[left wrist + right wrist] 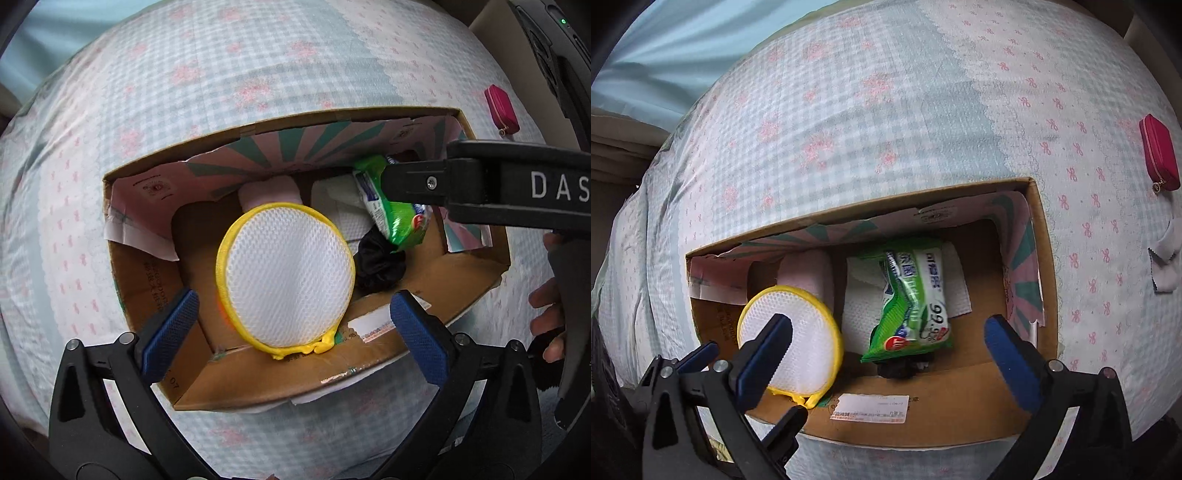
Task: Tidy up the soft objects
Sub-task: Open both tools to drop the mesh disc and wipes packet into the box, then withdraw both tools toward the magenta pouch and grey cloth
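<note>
Hiding under wipes pack [916, 295]: black fabric item [382, 264], mostly covered, unidentifiable.

Bed with pale blue-checked, pink-flowered sheet [886, 122]; small crimson zip pouch [1159, 152] lying on the sheet, well right of the bed's middle; grey fabric scrap [1165, 262] just below pouch.

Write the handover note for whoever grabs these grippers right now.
Left gripper: open, empty, above the cardboard box.
Right gripper: open, empty, above the same box.
In the box: yellow-rimmed mesh pouch, green wipes pack, white paper towel, pink roll, black scrunchie.
Still on the bed: red pouch, grey cloth.
Left: box those two if they belong.
</note>
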### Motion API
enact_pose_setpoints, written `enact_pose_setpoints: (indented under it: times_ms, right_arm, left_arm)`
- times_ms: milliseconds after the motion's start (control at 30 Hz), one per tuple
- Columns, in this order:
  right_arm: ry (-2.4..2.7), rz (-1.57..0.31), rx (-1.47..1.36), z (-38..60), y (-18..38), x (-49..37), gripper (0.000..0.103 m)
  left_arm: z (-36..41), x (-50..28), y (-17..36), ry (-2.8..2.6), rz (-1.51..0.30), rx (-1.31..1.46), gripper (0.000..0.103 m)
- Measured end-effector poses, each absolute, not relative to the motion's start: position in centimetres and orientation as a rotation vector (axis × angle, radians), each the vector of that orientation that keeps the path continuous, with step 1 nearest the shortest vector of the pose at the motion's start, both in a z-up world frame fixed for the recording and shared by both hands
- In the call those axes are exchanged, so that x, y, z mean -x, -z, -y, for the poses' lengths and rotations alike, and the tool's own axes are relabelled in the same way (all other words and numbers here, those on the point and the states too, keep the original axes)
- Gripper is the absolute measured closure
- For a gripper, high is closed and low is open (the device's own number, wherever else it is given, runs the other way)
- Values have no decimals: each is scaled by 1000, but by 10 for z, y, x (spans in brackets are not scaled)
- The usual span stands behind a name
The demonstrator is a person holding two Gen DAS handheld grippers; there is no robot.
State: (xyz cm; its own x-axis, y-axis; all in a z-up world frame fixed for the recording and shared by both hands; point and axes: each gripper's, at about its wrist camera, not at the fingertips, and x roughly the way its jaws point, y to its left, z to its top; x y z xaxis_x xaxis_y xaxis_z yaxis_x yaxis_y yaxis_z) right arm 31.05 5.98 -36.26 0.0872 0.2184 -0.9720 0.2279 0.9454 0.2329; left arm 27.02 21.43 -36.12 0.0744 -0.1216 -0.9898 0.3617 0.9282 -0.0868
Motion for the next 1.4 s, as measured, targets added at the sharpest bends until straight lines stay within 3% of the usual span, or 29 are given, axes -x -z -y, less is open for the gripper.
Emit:
enact_pose_setpoints:
  times_ms: [600, 1200, 1400]
  right_arm:
    - [-30, -1379, -264, -65, 320, -272, 0]
    - [15, -1032, -115, -25, 157, -176, 0]
    - [89, -932, -120, 19, 128, -136, 0]
  left_arm:
    - [-232, -234, 305, 294, -1352, -155, 0]
    - [-225, -157, 152, 209, -1025, -43, 0]
    - [-194, -149, 129, 226, -968, -35, 0]
